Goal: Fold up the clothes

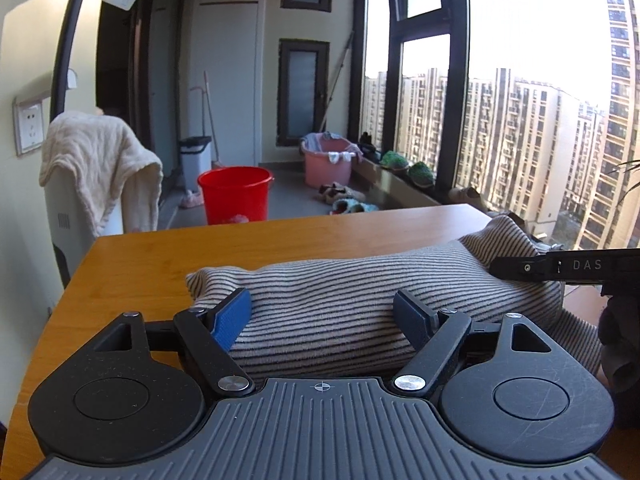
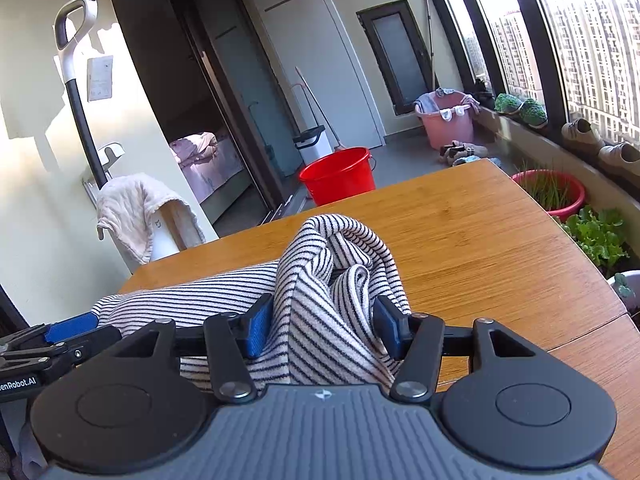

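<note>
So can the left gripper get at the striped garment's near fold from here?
Probably yes: the left gripper stands open right over the striped garment, with nothing between; the right gripper works the other end.

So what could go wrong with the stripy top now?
1. The right gripper has a bunched-up end of the striped top between its jaws. That lump may stay rumpled and spoil the fold.
2. The left gripper is open around the roll, so that end might loosen.
3. The top lies close to the right edge of the table, so it might slide off.
</note>
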`<state>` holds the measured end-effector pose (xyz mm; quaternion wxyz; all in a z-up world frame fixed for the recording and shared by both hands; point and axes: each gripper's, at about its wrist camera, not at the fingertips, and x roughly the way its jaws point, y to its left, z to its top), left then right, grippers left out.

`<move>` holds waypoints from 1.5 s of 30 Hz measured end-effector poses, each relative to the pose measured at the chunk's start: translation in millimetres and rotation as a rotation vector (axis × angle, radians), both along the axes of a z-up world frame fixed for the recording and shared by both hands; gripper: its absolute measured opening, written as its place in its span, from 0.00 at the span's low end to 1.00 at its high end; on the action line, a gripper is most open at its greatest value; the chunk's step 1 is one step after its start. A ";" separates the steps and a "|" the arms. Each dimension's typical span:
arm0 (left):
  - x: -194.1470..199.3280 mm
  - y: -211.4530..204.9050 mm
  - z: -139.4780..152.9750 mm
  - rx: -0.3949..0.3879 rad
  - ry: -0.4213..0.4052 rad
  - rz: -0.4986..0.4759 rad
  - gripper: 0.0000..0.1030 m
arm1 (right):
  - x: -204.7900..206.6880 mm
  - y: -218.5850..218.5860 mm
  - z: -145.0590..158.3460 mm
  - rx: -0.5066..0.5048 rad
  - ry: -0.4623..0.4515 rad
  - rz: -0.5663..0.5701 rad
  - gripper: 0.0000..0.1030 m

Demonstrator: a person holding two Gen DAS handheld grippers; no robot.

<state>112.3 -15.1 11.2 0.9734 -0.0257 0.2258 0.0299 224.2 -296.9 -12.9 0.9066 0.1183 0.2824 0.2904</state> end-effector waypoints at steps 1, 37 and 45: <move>0.4 0.7 0.3 -0.004 0.002 -0.002 0.81 | -0.1 -0.4 0.0 0.000 0.001 -0.001 0.54; -13.1 -2.0 -18.6 0.029 0.007 -0.049 0.86 | -33.8 35.4 16.1 -0.040 -0.088 0.127 0.52; -25.6 15.7 8.0 -0.105 -0.018 -0.019 0.87 | -36.3 29.1 14.3 -0.036 -0.086 0.142 0.52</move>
